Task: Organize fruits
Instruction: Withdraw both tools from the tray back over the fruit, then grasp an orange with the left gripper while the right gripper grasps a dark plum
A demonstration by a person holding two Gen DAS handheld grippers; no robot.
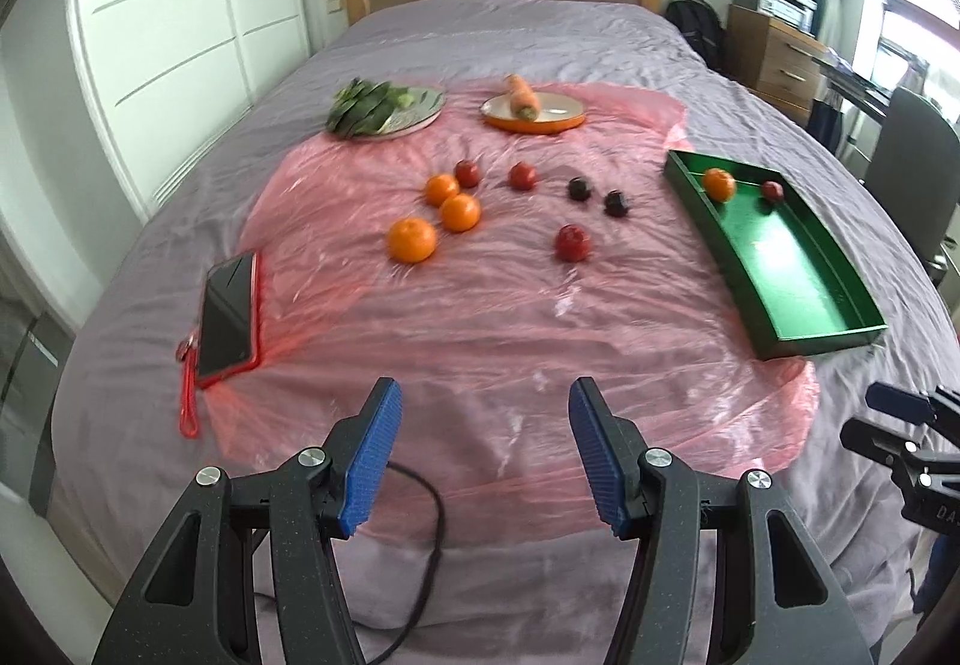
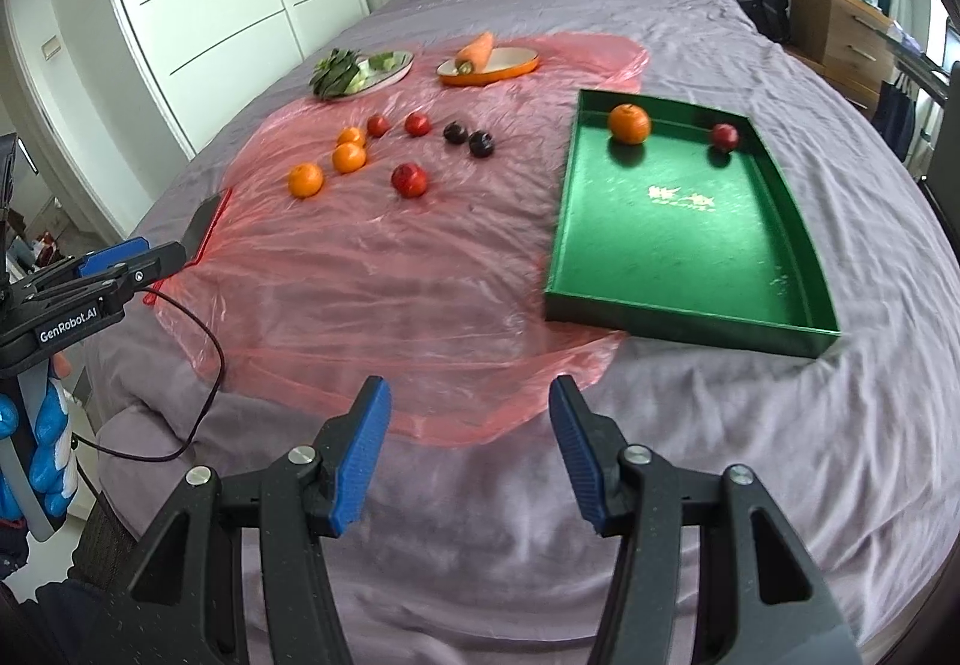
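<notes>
The near plastic sheet (image 1: 480, 341) lies bare; farther in, 8 loose fruits crowd it, flanked by a phone (image 1: 228, 305) and green tray (image 2: 798, 221).

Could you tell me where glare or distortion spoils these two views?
Left wrist view: window glare whitens the green tray floor; fisheye bows its walls. Right wrist view: tray floor evenly lit, the orange casts a soft shadow; edges of both views are dark.

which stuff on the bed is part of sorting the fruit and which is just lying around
Part of the job:
- green tray
- loose oranges
- red fruits
- dark fruits
- orange in the tray
- red fruit in the tray

Just lying about:
- phone
- plate of greens
- carrot dish
- cable
</notes>
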